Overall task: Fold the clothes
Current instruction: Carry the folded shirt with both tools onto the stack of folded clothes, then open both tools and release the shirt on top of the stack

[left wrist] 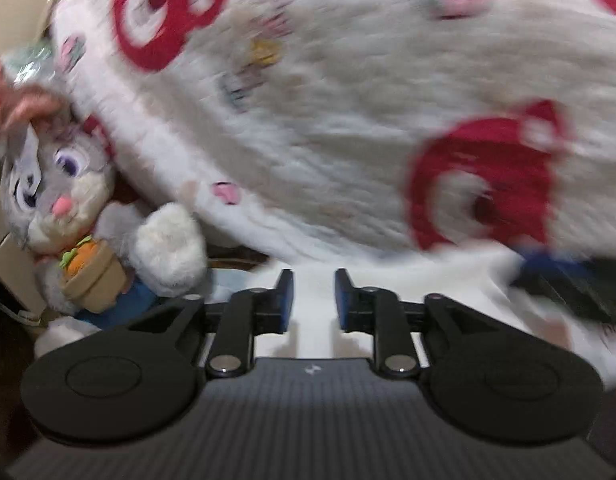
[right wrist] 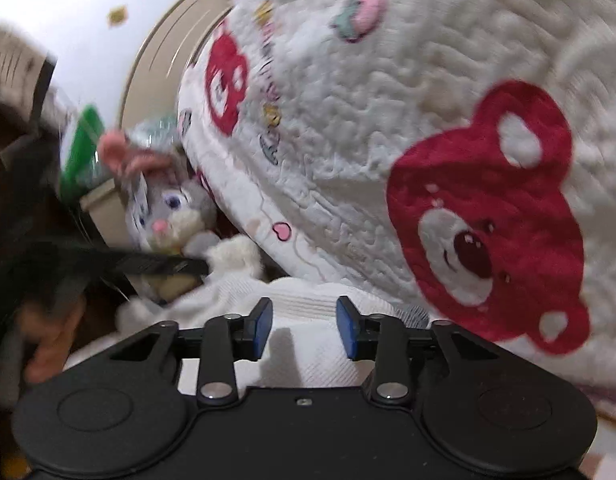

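A white ribbed garment (right wrist: 308, 300) lies just below and ahead of both grippers; in the left wrist view it shows as plain white cloth (left wrist: 387, 276). My left gripper (left wrist: 313, 292) stands open with a narrow gap. Its fingers cast shadows on the cloth beneath, and nothing is pinched between the blue pads. My right gripper (right wrist: 304, 320) is open a little wider over the same cloth, also with nothing held. In the right wrist view a blurred black bar (right wrist: 156, 264) at the left is the other gripper, with a hand (right wrist: 48, 340) below it.
A thick white quilt with red bear faces (left wrist: 347, 120) (right wrist: 387, 120) rises right behind the garment. A grey plush rabbit (left wrist: 68, 184) (right wrist: 176, 208) holding a carrot pot sits at the left beside it. A beige curved headboard (right wrist: 156, 52) and a green object (right wrist: 84, 140) stand further left.
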